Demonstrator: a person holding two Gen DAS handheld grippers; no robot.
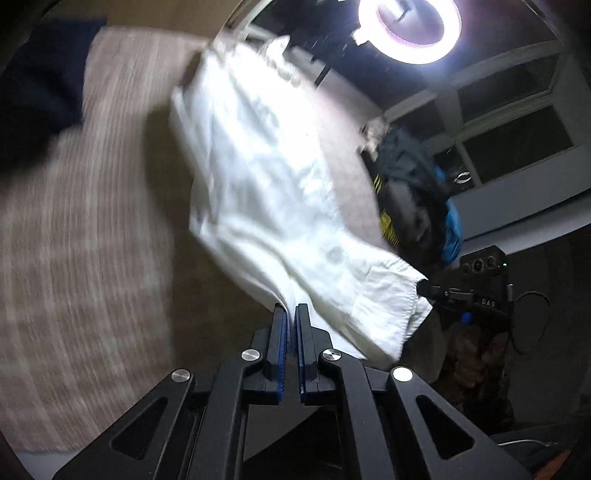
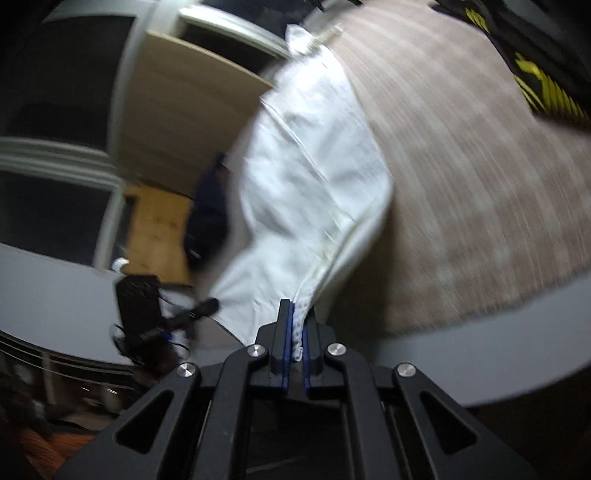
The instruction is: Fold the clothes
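A white garment (image 1: 266, 177) stretches across a beige striped bedspread (image 1: 81, 229), its near end lifted off the surface. My left gripper (image 1: 290, 314) is shut on one corner of the white cloth, which runs up from between its blue pads. In the right wrist view the same white garment (image 2: 310, 184) hangs up from my right gripper (image 2: 297, 317), shut on a bunched hem edge between its pads. The right gripper (image 1: 428, 286) also shows in the left wrist view, pinching the other corner. The left gripper (image 2: 212, 306) appears at the cloth's left corner in the right wrist view.
A pile of dark, blue and yellow-printed clothes (image 1: 413, 192) lies at the right of the bedspread, also seen as black-and-yellow cloth (image 2: 535, 74) at top right. A dark garment (image 1: 37, 92) lies at the far left. A ring lamp (image 1: 410, 26) glares overhead. Windows (image 1: 513, 110) stand behind.
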